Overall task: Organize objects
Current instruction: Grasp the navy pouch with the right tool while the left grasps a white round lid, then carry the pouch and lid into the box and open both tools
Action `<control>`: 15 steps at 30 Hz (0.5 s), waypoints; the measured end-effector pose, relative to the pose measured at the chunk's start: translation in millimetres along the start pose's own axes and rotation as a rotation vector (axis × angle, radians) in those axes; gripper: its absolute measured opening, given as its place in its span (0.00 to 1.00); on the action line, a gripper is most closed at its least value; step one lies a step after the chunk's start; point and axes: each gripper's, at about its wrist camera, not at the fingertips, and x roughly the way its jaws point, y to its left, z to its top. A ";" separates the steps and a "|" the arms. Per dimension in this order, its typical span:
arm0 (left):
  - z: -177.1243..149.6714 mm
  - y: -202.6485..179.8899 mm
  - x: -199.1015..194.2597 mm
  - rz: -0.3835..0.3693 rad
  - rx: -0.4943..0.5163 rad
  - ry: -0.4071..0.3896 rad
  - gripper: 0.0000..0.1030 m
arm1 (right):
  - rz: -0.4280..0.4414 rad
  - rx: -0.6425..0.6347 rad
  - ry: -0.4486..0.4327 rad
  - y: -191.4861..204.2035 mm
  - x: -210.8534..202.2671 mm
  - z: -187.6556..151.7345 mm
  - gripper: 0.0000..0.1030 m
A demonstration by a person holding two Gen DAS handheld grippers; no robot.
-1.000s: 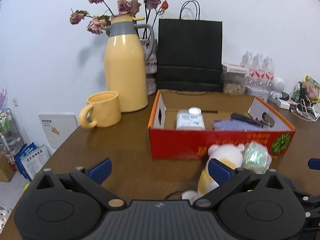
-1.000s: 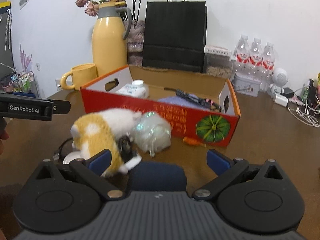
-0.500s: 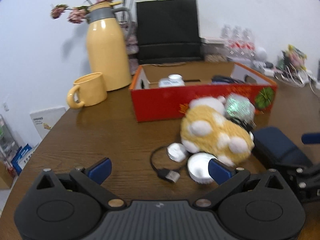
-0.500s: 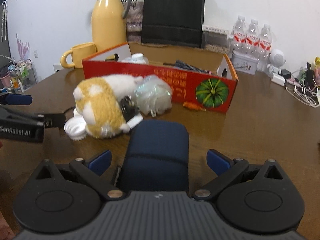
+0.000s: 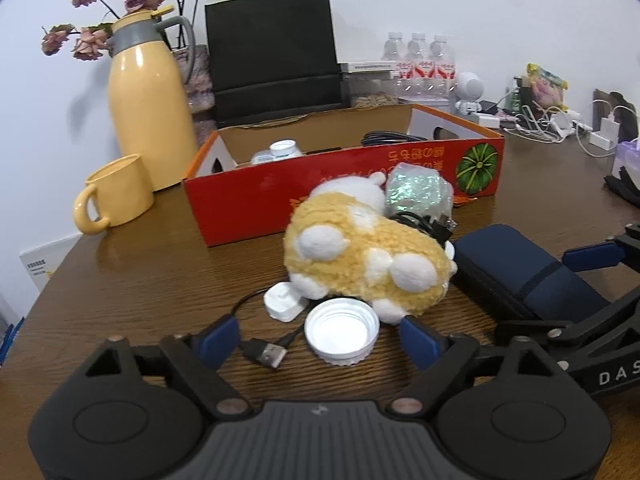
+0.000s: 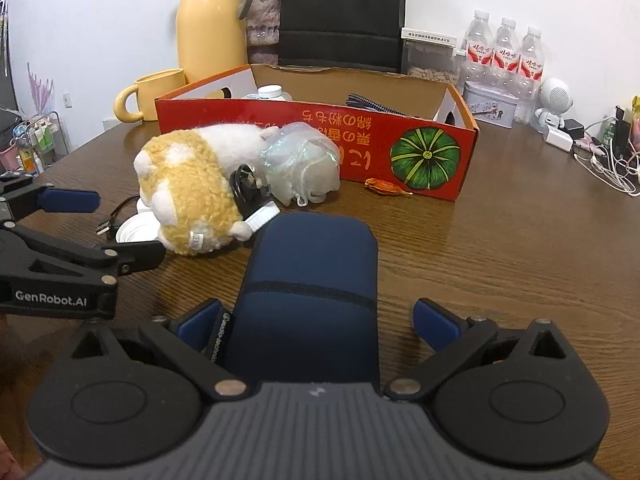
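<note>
A white bottle cap (image 5: 341, 336) and a black USB plug (image 5: 264, 354) lie on the brown table between the closing jaws of my left gripper (image 5: 320, 338); the pads do not touch them. Just behind lies a yellow and white plush toy (image 5: 364, 252), with a shiny plastic bundle (image 5: 416, 192) against the red cardboard box (image 5: 256, 200). My right gripper (image 6: 318, 322) is open and straddles a navy case (image 6: 308, 272); its right pad stands clear of the case. The box holds a white bottle (image 5: 280, 150) and a black cable.
A yellow flask (image 5: 148, 108) and yellow mug (image 5: 116, 192) stand back left, with a black paper bag (image 5: 272, 52) behind the box. Water bottles (image 5: 420, 64) and tangled chargers (image 5: 560, 124) fill the back right. A small orange scrap (image 6: 386, 188) lies by the box front.
The left gripper has dropped and swung towards the plush toy, so the cap now sits between its narrowing jaws. The right gripper has sunk over the navy case, which now lies between its fingers.
</note>
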 end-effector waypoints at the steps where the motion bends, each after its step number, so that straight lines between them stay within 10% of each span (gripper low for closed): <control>1: -0.3 -0.6 -0.3 -0.009 0.003 -0.002 0.76 | 0.001 0.001 -0.001 0.0 0.4 0.1 1.00; 5: -1.7 -3.2 -1.5 -0.054 0.015 -0.001 0.37 | 0.003 0.003 0.002 0.7 2.8 0.3 1.00; 15: -5.9 -1.7 -9.7 -0.046 -0.002 -0.023 0.37 | 0.054 -0.008 -0.040 2.8 -12.0 -4.2 0.65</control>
